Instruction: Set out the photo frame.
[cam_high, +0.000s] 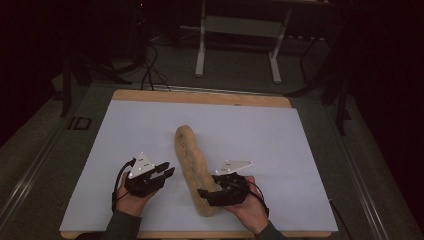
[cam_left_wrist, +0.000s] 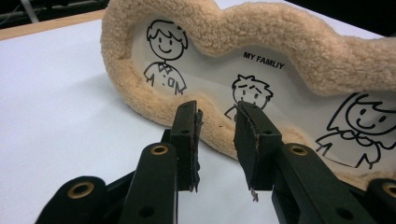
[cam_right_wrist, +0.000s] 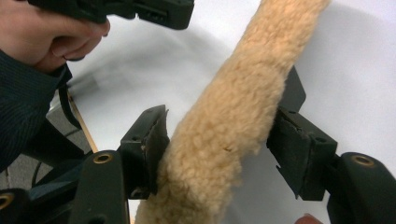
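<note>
A long tan plush pouch (cam_high: 191, 165) stands on its edge in the middle of the white mat (cam_high: 260, 140). Its clear window side (cam_left_wrist: 261, 88) carries cartoon people and the words "MY FAMLIY". My right gripper (cam_high: 205, 189) has its jaws on either side of the pouch's near end (cam_right_wrist: 224, 130), pads pressed into the fleece. To the pouch's left, my left gripper (cam_high: 167, 170) is open by a narrow gap with nothing between its fingertips (cam_left_wrist: 217, 112), which point at the window side from close by.
The mat lies on a wooden board (cam_high: 200, 97) on a grey table. A white metal frame (cam_high: 237, 30) and cables stand on the floor beyond. The left hand (cam_right_wrist: 46, 32) with its gripper (cam_right_wrist: 140, 9) appears past the pouch in the right gripper view.
</note>
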